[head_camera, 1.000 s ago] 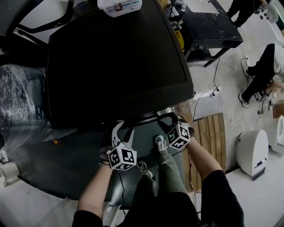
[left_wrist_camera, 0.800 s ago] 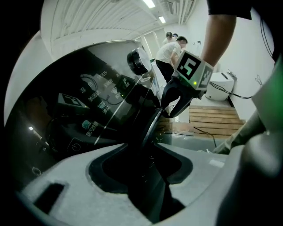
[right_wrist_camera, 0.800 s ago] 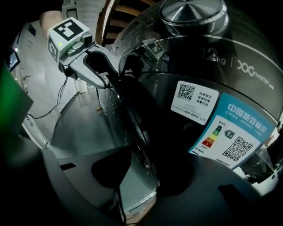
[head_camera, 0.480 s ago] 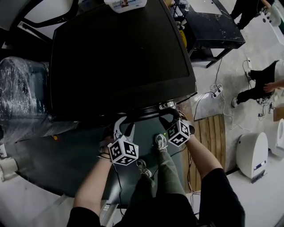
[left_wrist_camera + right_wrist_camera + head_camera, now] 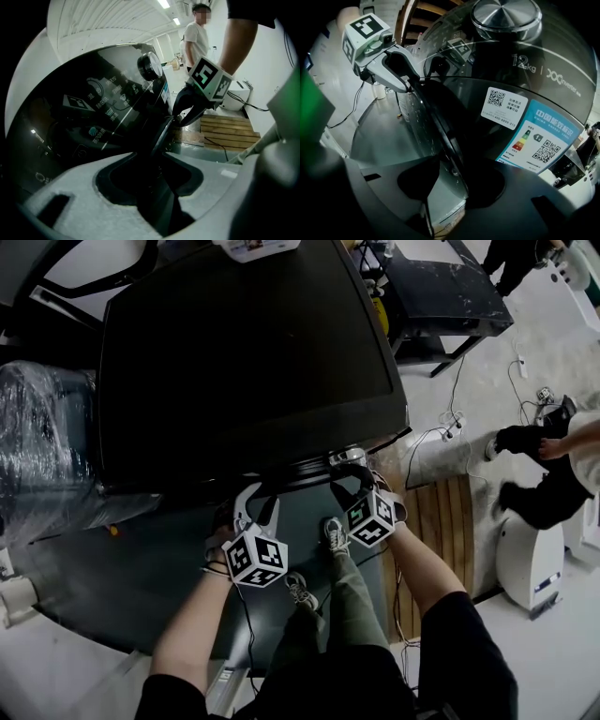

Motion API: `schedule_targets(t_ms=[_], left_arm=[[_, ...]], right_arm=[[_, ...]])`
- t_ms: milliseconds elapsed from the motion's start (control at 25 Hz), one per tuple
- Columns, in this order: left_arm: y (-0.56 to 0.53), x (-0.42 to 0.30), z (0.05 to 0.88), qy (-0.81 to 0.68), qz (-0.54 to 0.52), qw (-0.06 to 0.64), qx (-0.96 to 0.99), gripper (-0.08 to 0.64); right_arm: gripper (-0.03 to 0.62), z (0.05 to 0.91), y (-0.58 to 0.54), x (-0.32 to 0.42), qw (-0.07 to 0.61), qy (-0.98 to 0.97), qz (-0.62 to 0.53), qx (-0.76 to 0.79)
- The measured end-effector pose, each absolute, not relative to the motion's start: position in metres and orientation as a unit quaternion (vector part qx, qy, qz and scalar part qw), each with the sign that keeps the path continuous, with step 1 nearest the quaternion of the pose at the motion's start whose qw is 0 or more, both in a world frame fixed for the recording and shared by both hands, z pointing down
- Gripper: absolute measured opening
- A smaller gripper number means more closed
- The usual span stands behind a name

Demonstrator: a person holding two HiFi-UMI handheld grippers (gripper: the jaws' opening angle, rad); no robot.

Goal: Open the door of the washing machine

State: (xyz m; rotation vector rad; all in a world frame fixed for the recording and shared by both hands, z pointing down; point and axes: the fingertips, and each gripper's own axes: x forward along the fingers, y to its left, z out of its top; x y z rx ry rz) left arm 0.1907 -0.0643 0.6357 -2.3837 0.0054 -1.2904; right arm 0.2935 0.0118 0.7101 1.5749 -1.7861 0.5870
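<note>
The black washing machine fills the head view from above. Its glossy dark door stands slightly ajar, and the door's rim runs between the white jaws of my left gripper, which close on it. My left gripper sits at the machine's front edge, left of centre. Further right along the same rim, my right gripper clamps it between dark jaws. In the head view my right gripper sits by the front right corner. Each gripper shows in the other's view, the left gripper and the right gripper.
A silver dial and an energy label sit on the front panel. A plastic-wrapped bulk stands left, a wooden pallet and a white appliance right. A person crouches at far right; another person stands behind.
Both grippers have stayed at the door's rim. The person at the far right has moved lower in the head view.
</note>
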Motion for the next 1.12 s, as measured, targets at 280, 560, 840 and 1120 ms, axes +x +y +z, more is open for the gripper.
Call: schedule_targets(t_ms=[280, 560, 840, 1120], left_arm=[[-0.009, 0.13, 0.642, -0.082, -0.483, 0.247, -0.836, 0.186], [0.008, 0.1, 0.644, -0.091, -0.493, 0.258, -0.826, 0.207], [0.017, 0.065, 0.645, -0.089, -0.515, 0.264, -0.811, 0.224], [0.021, 0.018, 0.643, -0.037, -0.529, 0.202, -0.823, 0.262]], right_arm=[[0.132, 0.723, 0.089, 0.197, 0.305, -0.743, 0.258, 0.537], [0.146, 0.722, 0.117, 0.15, 0.244, -0.685, 0.324, 0.605], [0.204, 0.696, 0.142, 0.114, 0.245, -0.704, 0.354, 0.565], [0.189, 0.657, 0.153, 0.101, 0.246, -0.702, 0.341, 0.574]])
